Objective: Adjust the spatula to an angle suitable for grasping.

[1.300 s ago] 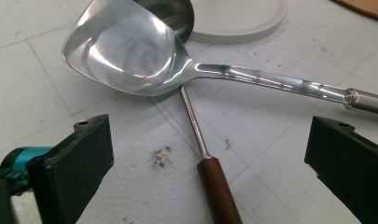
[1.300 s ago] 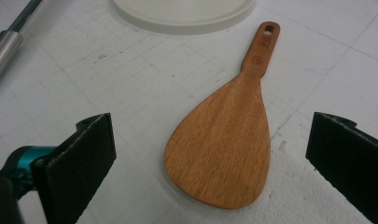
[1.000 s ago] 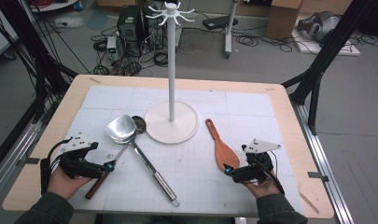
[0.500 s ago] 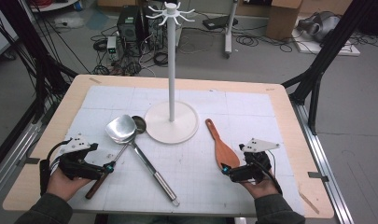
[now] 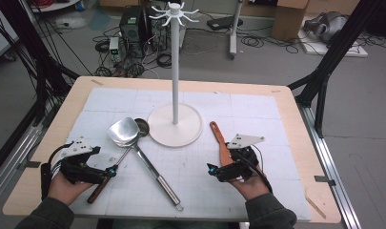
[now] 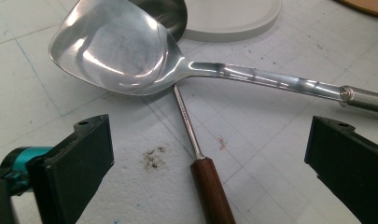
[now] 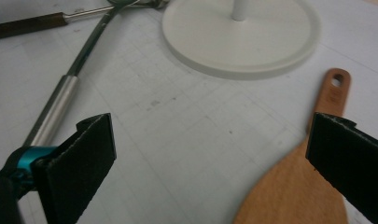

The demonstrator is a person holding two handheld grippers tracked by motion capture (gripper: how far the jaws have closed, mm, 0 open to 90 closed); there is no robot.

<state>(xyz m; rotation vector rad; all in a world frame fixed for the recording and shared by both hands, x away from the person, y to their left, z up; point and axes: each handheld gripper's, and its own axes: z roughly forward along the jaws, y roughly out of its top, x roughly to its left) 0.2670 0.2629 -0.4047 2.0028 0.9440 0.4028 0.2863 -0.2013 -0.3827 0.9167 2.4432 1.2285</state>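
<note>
Where no lettering reads, both hand-held grippers, left (image 5: pixel 109 171) and right (image 5: pixel 212 169), gaping wide.

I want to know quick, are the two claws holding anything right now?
Left gripper: open, holding nothing, above the wooden-handled ladle.
Right gripper: open, holding nothing, by the wooden spatula.

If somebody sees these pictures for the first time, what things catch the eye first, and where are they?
The tall white hook stand rises from its round base at the table's middle. Left of the base, a shiny steel spatula lies crossed with a wooden-handled ladle. A wooden spatula lies right of the base, and the open left gripper and right gripper wait near the front edge.
</note>
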